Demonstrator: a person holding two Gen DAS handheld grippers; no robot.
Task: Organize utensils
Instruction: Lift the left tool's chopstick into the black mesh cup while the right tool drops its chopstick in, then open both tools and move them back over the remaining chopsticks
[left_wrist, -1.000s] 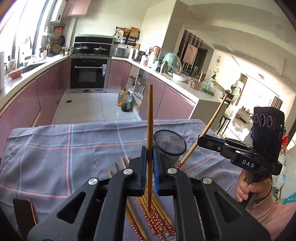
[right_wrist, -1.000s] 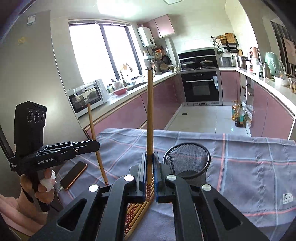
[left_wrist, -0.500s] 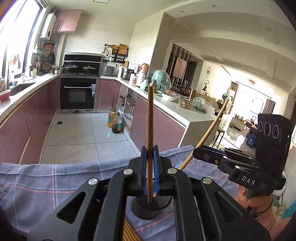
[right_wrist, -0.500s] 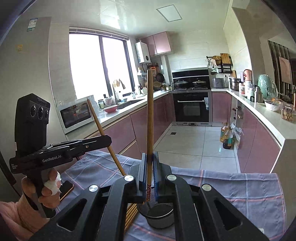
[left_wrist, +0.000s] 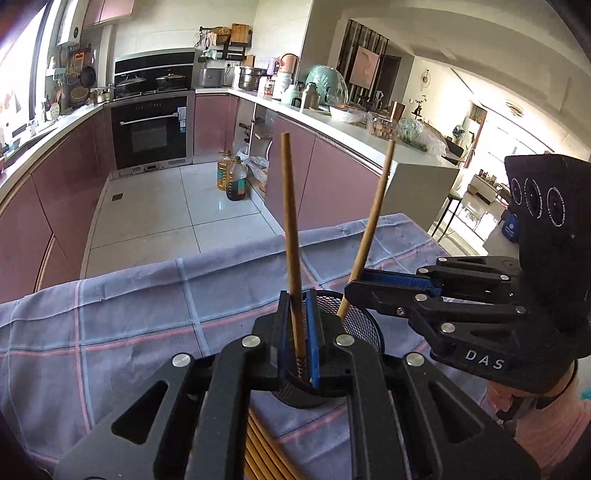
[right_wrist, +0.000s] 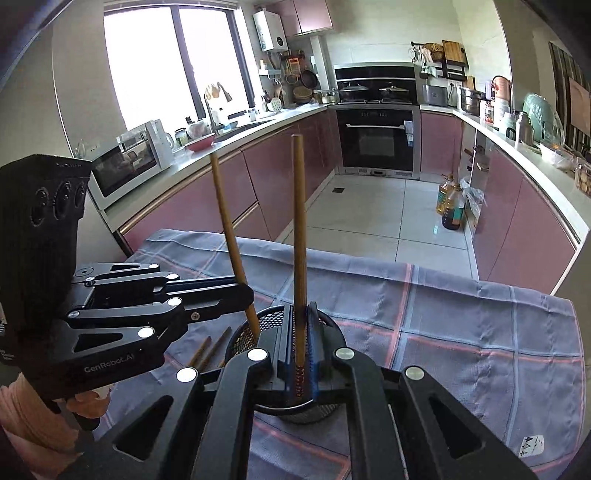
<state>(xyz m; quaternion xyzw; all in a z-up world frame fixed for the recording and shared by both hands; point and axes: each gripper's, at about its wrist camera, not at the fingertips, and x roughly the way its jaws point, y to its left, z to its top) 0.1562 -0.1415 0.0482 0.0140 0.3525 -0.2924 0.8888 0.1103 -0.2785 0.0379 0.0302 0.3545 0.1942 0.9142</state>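
Status, left to right. Left gripper (left_wrist: 297, 306): jaws have just been opening, left chopstick (left_wrist: 290, 221) sits between the pads but looks loose, with a gap on either side. It has tipped slightly toward 11 o'clock, patterned tip down inside the mesh cup (left_wrist: 360, 325). I read that as a release in progress: I came in from above so the stick drops straight into the cup, not across the rim.

Cup stands upright on the checked cloth (left_wrist: 129, 314), directly under both sets of jaws. Loose chopsticks (left_wrist: 258, 443) lie flat on the cloth at 6 o'clock of the cup, not yet sorted.

Right gripper (left_wrist: 354, 290) enters from 3 o'clock, clenched on the right chopstick (left_wrist: 373, 221); I can't see a clear gap at the pads, so I call it gripped. That stick leans toward 1 o'clock with its lower end at the cup's rim; whether it's inside the mesh I can't tell from the left view, though the right view puts it in the mouth.

Two-handed, steep and nose-down, because each stick needs its tip guided into a narrow opening. Risk: the leaning stick levers the light cup over.
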